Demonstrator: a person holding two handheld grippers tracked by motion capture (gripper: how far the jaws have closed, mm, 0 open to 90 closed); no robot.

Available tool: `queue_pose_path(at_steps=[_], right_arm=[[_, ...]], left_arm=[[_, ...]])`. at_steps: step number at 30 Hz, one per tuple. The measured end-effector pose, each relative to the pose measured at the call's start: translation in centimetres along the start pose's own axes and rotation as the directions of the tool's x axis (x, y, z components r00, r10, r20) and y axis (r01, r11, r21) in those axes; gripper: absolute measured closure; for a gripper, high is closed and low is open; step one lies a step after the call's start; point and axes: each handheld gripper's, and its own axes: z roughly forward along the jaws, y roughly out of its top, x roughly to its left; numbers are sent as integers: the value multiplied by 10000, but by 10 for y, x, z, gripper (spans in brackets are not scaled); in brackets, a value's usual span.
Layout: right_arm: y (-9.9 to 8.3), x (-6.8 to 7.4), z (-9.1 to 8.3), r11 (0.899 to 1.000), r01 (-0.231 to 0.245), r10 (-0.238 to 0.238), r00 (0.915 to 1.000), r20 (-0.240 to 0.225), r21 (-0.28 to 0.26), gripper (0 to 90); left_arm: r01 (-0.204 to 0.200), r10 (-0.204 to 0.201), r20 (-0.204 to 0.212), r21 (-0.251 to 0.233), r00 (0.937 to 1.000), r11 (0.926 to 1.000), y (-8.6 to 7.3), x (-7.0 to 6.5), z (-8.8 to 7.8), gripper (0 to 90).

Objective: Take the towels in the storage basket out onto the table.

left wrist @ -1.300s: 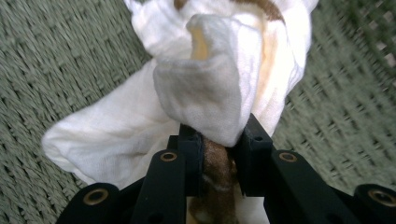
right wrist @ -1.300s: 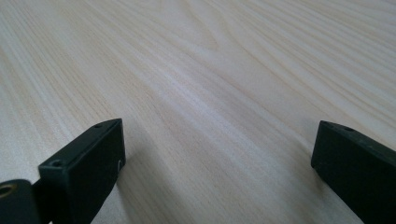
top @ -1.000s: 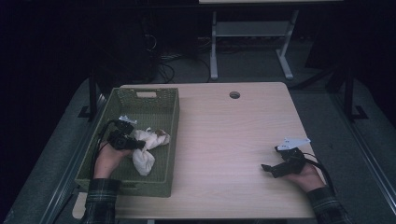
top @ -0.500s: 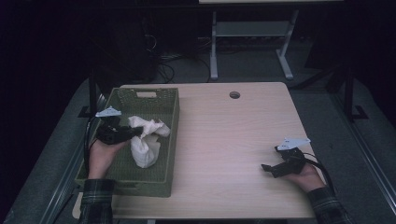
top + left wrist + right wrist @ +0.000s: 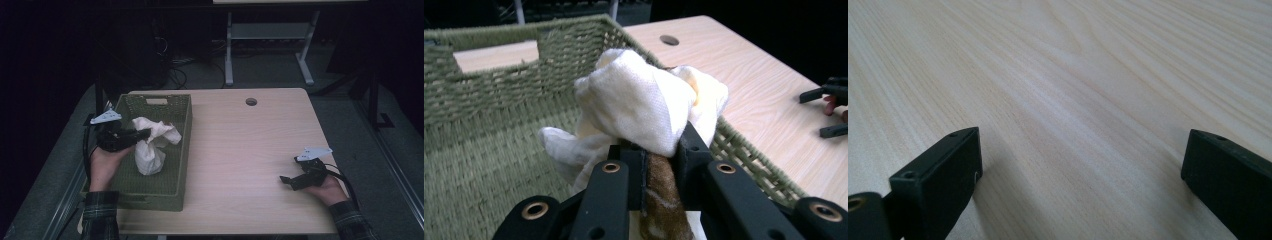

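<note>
Over the green woven basket (image 5: 177,150) at the table's nine o'clock side, the left gripper (image 5: 142,134) has its jaws clamped on a bunched white cloth (image 5: 150,145), which hangs above the basket floor. At four o'clock, well apart, the right gripper (image 5: 286,180) rests on the wooden table (image 5: 240,145), jaws spread wide with nothing between them.
</note>
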Motion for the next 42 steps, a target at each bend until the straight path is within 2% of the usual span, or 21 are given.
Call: queue_pose_path(at_steps=[6, 11, 20, 29, 37, 42], right_arm=[[0, 0, 0, 10000, 1, -1, 10000, -9, 23, 24], [0, 0, 0, 10000, 46, -46, 10000, 12, 32, 25], [0, 0, 0, 10000, 26, -26, 10000, 15, 37, 25], [0, 0, 0, 10000, 28, -28, 10000, 17, 34, 25], [0, 0, 0, 10000, 32, -32, 10000, 16, 34, 25], [0, 0, 0, 10000, 24, -24, 10000, 24, 32, 25]], left_arm=[[-194, 199, 231, -249, 9995, 9995, 10, -7, -5, 780], [-325, 365, 555, -715, 9978, 9969, 23, -14, -10, 781], [-570, 667, 889, -1078, 9938, 9925, 40, -27, -10, 783], [-809, 966, 1270, -1234, 9872, 9891, 54, -47, -3, 783], [-970, 1175, 1438, -1422, 9826, 9851, 64, -60, 1, 784], [-1066, 1346, 1692, -1650, 9764, 9805, 72, -70, 5, 784]])
